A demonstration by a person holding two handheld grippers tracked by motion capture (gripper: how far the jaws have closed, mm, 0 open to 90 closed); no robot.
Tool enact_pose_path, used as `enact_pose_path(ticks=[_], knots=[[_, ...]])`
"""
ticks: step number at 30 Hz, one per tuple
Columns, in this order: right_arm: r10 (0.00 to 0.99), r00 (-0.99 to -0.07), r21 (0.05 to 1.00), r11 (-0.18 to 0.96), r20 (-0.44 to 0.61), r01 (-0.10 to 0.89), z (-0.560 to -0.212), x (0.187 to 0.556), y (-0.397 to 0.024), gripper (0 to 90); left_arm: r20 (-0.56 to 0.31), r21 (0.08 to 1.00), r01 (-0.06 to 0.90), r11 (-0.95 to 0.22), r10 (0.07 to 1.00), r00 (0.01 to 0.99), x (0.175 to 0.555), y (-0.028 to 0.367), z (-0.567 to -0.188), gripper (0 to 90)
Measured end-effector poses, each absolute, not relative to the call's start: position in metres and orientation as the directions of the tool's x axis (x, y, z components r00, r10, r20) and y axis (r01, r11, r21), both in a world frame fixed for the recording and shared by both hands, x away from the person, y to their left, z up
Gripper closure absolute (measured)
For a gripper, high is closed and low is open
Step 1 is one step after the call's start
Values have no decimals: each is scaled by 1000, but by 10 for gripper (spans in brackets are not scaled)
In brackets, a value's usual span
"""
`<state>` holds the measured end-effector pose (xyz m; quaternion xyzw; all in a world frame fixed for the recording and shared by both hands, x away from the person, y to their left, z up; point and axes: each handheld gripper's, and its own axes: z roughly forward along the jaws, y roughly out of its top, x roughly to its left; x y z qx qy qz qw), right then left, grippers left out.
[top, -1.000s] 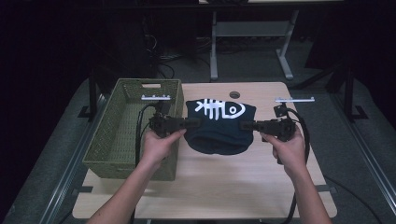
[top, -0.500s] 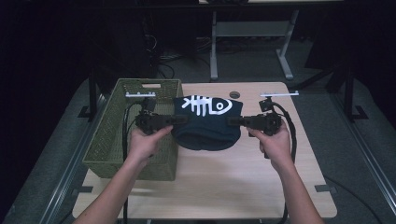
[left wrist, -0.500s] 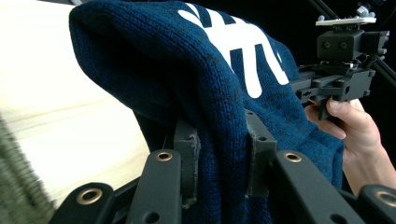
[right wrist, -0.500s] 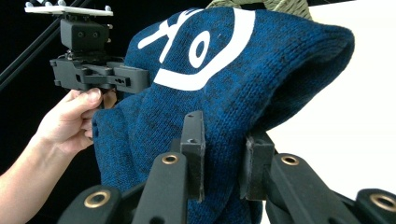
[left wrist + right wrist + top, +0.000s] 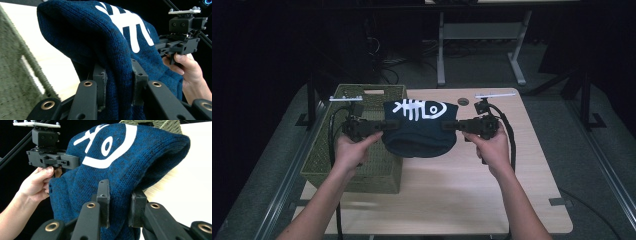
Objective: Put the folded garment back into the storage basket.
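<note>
Left tool [image 5: 379, 125], right tool [image 5: 451, 125] clamped on beanie [image 5: 419, 130], forearms outstretched, beside basket [image 5: 362, 165].

I have a dark navy knitted beanie with a white fish-skeleton print [image 5: 420, 127] lifted clear of the light wooden table [image 5: 472, 195], stretched sideways between two holds on its opposite edges. The print faces up and away from me, and the lower part sags in a rounded curve. It hangs over the table beside the right wall of the olive-green woven basket [image 5: 362, 165], its left edge reaching above the basket's rim.
</note>
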<state>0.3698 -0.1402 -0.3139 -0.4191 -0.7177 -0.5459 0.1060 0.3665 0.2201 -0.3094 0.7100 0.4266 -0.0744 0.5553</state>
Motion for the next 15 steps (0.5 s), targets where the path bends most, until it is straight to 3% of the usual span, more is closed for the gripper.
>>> enact_pose_path(ticks=[15], knots=[[467,-652,700,93,598,708,-311,382,-100,747,-582,715,699,5,557,592,367,256,-308,719]])
